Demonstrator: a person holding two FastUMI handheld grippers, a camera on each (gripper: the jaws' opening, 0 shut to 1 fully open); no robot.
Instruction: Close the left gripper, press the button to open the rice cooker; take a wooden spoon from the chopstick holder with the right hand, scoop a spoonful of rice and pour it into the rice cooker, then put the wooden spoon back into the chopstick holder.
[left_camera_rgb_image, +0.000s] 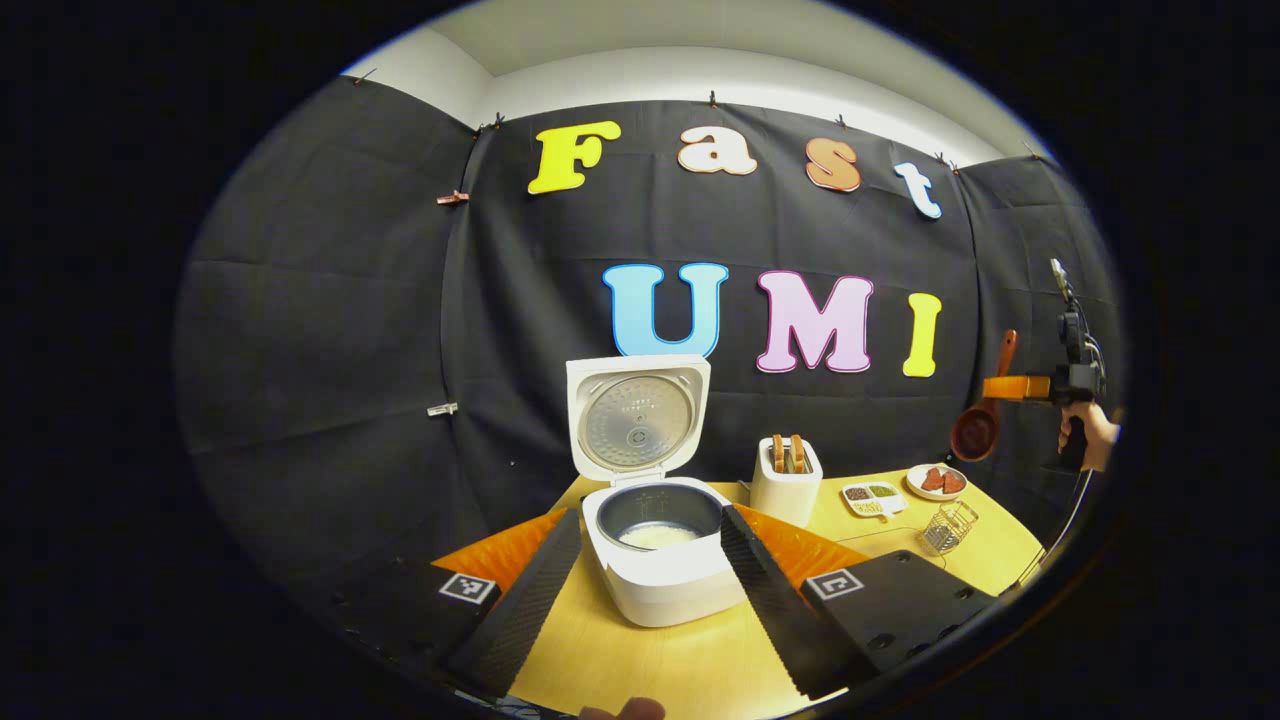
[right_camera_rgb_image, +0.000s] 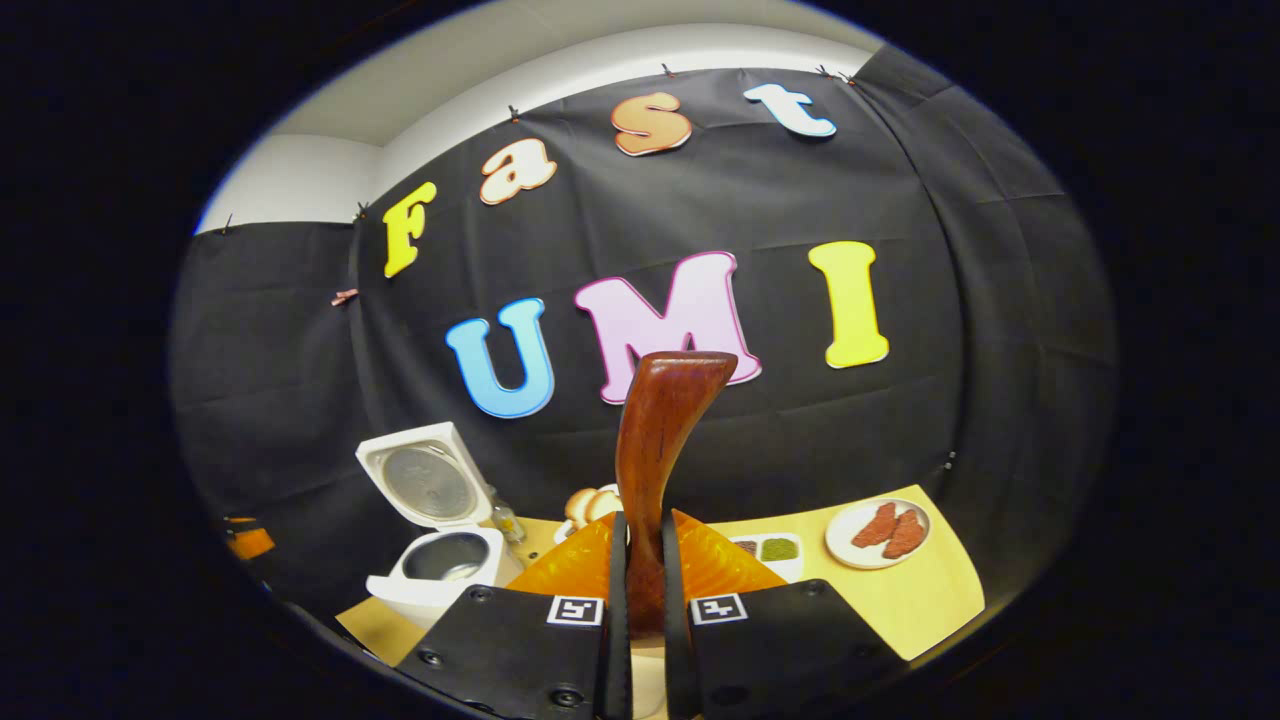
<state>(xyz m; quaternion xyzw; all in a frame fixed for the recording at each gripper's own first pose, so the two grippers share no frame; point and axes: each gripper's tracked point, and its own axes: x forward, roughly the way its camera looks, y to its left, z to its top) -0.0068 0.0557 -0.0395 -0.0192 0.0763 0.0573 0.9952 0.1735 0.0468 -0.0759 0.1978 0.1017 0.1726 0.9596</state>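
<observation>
The left gripper view looks level and close at the rice cooker (left_camera_rgb_image: 664, 520). The right gripper view sits farther right, facing the wall. Both share cooker and table (right_camera_rgb_image: 900, 600).

Left gripper (left_camera_rgb_image: 650, 520) tags: one square black-and-white coded marker (left_camera_rgb_image: 467, 587) on each finger mount; a pattern, no letters or digits.
Right gripper (right_camera_rgb_image: 643, 518) tags: the same kind of marker, one per mount.
Rice cooker lid (left_camera_rgb_image: 637, 420): faint print on the inner plate, too small to read.
</observation>
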